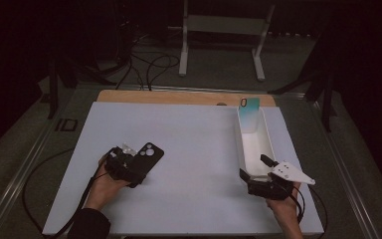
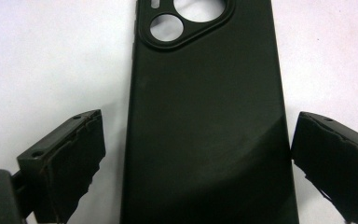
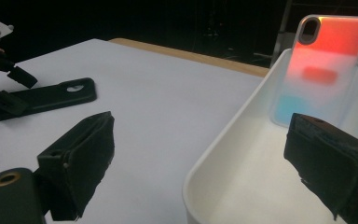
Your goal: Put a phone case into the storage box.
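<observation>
While straddling the black phone case [image 2: 205,121], left gripper [image 1: 129,168] open, one jaw on each long side, slight gap both sides in left gripper view, not clamped. Case flat on white table surface [image 1: 189,164], left of middle, nearer the near edge, camera cutout end pointing away toward the far right. Left hand [image 1: 104,186] behind gripper, cable trailing off the near-left edge.

Right gripper [image 1: 266,181] also open, jaws wide apart, holding nothing, at near end of white tray [image 1: 268,139]; one jaw over the table just left of tray wall, other over tray interior in right gripper view. Grey three-cornered plate [image 1: 291,173] on top. Right hand [image 1: 283,206] at near-right edge.

Tray lengthwise along right edge of surface. Translucent phone case [image 3: 324,65] upright, leaning on tray's far end wall, cutout at top; teal in high view, red-to-blue in right gripper view. Wooden strip [image 1: 179,97] along far edge.
</observation>
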